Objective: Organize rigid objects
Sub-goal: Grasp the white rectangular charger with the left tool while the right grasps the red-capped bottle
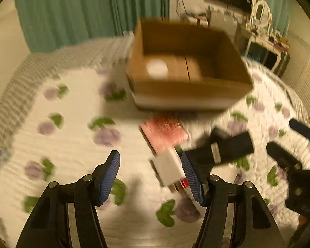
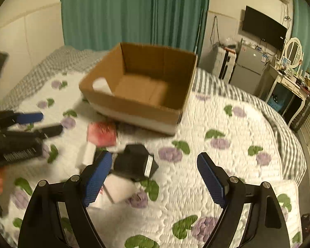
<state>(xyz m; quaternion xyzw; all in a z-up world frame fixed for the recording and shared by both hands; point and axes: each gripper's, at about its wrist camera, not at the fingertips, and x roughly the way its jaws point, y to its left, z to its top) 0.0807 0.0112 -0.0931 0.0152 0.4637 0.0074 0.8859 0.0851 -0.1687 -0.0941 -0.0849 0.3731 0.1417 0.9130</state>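
An open cardboard box (image 1: 188, 86) (image 2: 134, 107) stands on the bed, with a white object (image 1: 157, 68) (image 2: 101, 85) inside. In front of it lie a red flat box (image 1: 165, 133) (image 2: 102, 134), a white box (image 1: 169, 170) (image 2: 88, 154), a black box (image 1: 229, 146) (image 2: 136, 161) and another white box (image 2: 119, 186). My left gripper (image 1: 152, 177) is open and empty, just above the white box. My right gripper (image 2: 155, 179) is open and empty, to the right of the black box. The right gripper also shows in the left wrist view (image 1: 287, 142), and the left gripper in the right wrist view (image 2: 44, 124).
The bed has a white quilt (image 2: 206, 165) with purple flowers and a grey striped border. Green curtains (image 2: 134, 10) hang behind. A TV (image 2: 264, 28), a fridge and a dressing table (image 2: 289, 82) stand at the right.
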